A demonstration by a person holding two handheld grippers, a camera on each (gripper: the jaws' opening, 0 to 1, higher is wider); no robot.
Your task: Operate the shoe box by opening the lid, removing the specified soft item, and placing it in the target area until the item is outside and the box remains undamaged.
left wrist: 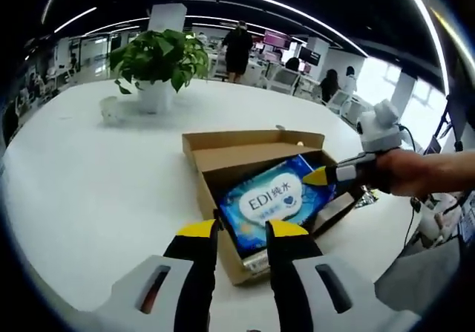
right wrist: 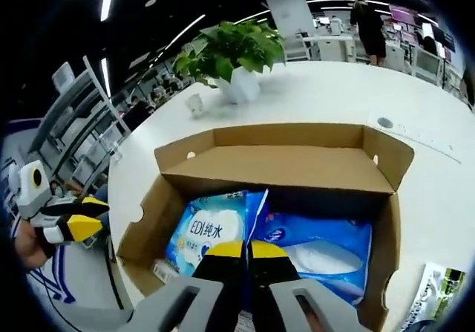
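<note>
My right fingers (right wrist: 244, 252) are pinching the blue wipes pack (right wrist: 223, 224) inside the open shoe box (right wrist: 286, 167); my left fingers (left wrist: 243, 232) are hovering narrowly open.

Left gripper (left wrist: 243, 232): two black jaws w/ yellow tips, mounted on grey-white housings, each w/ a dark oval slot. Right gripper (right wrist: 237, 250): same build, black jaws, yellow tips, grey housings w/ slots. In left gripper view, a white knob-like part is seen atop the right gripper, a black cable trailing behind it, and grey fabric at the lower right.
</note>
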